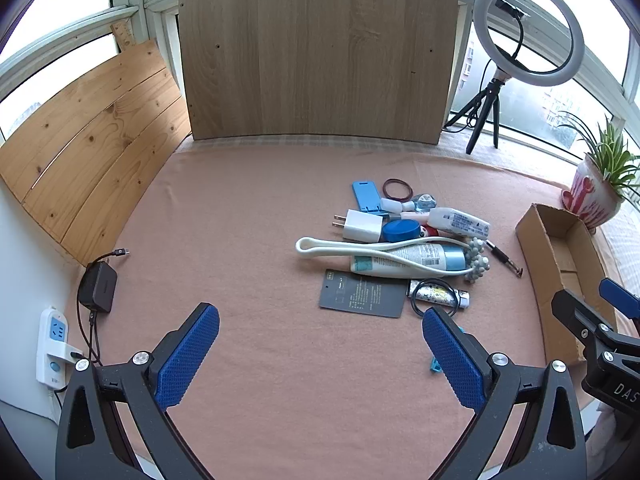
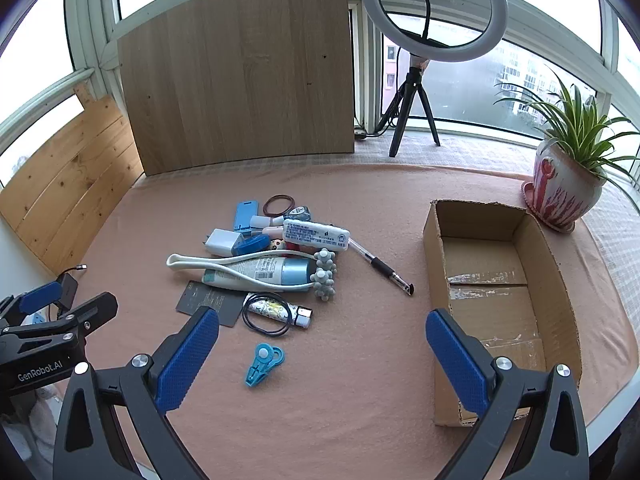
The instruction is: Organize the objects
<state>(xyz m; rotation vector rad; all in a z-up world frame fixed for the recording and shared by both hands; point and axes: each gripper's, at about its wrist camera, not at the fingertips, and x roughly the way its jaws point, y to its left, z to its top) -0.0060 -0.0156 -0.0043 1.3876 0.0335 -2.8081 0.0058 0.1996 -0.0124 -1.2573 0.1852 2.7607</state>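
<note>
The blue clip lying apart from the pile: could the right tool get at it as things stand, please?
Probably yes. The blue clip lies alone on the pink cloth, just ahead of the right tool, whose jaws stand wide open and empty. Nothing covers it; the nearest item, a black hair tie, lies clear of it.

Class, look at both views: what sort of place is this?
Probably a home sunroom or enclosed balcony: curved glass windows wrap around, a potted green spider plant stands by them, and a white ring light on a tripod.

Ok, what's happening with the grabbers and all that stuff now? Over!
Left gripper and right gripper open, holding nothing. Pile of small items untouched on cloth. Cardboard box empty. Nothing blocking.
</note>
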